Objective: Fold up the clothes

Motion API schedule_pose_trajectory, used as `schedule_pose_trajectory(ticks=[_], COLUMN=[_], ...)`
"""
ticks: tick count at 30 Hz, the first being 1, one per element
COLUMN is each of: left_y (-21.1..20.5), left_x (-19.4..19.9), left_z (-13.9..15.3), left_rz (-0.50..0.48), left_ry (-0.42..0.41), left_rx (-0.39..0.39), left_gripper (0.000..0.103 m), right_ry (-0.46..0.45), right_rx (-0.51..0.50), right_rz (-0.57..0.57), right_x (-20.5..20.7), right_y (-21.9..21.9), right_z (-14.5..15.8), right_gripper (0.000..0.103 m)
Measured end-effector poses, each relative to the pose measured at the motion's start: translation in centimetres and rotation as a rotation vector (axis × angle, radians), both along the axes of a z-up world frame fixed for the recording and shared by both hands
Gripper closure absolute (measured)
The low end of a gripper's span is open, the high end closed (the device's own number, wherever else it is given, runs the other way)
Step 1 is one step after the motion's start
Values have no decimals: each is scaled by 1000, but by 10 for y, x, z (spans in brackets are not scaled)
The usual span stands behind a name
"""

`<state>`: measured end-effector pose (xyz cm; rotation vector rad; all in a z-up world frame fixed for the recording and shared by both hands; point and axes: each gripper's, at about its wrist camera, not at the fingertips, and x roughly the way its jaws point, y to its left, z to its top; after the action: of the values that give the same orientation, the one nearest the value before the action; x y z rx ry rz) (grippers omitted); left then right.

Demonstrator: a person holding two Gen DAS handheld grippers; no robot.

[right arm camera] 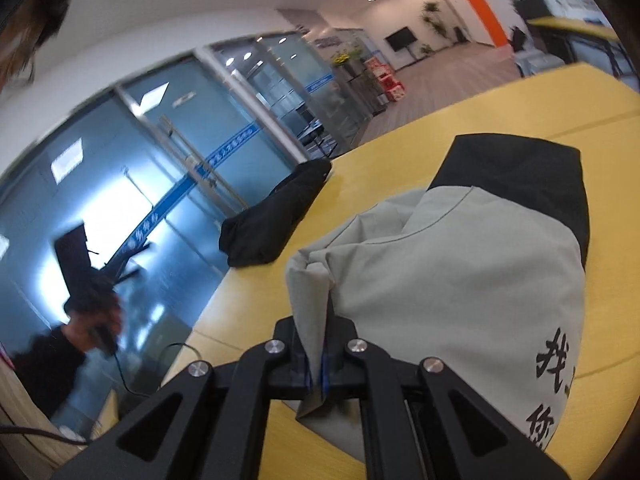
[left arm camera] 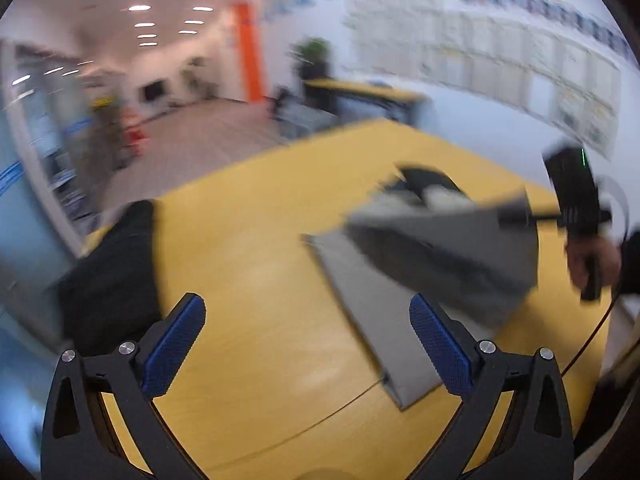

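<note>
Grey garment (right arm camera: pixel 460 280) with black collar end, lower right of the right wrist view, on the yellow table (right arm camera: pixel 500 120); its bunched edge is pinched in the right gripper (right arm camera: pixel 318 372). Left gripper (left arm camera: pixel 308 344), jaws spread, hovers bottom centre over the table. Black bundle (right arm camera: pixel 276 216) lies apart, mid-frame. Left view is blurred.

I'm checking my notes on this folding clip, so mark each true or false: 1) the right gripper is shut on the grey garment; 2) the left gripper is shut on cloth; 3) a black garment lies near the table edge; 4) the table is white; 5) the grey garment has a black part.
1) True: the right gripper pinches the grey garment.
2) False: the left gripper is open and holds nothing.
3) True: the black garment.
4) False: the table is yellow.
5) True.
</note>
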<state>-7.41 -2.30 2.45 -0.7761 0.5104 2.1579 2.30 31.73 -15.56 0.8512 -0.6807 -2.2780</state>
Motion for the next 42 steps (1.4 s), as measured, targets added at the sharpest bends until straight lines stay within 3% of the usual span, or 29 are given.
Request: schedule_pose_trajectory(ticks=[4,7,9,10,13,18,23,27,29,32,37,40,42], left_y=[99,156,164,164,167,191,226,239,238,235,253,286,305], left_x=[-10,-8,-16,-21,-19,2,35,41,35,24,12,6,0], left_z=[-94,-160,-182,-185,-189,-191,-194,-193,-189,-173,-145,-147,-158], left_rz=[-336,-490,-496,-474,-444,-360,-232,-213,-225,-249,-324,-377,-399], left_ry=[2,-40,-71,-97,-102,-141,-189,-221,-245,-218,-138,-120,-107], left_rx=[-132,-241,-227,-187,-162,-155,-89,-87,-104,-156,-192,-215,-239], left_gripper=[11,13,3,2,0,0,0,0,1,2,2,2,2], right_ry=[0,3,5,6,25,17,-5,-10,1,42,129,114,66], right_rx=[-96,-206,-280,-316,-383,-430,-455,-446,-423,-385,-322,-307,-337], right_rz=[-106,-186,-239,-266,-293,-216,-113,-120,-146,-221,-452,-592,-689], right_x=[11,21,27,30,33,11,-7,-7,-6,2,25,39,49], right_y=[37,66,86,95,110,80,39,49,63,109,222,287,322], right_z=[10,16,19,20,24,25,21,18,22,33,51,34,5], right_gripper=[100,100,100,100,100,100,100,100,100,100,100,100,100])
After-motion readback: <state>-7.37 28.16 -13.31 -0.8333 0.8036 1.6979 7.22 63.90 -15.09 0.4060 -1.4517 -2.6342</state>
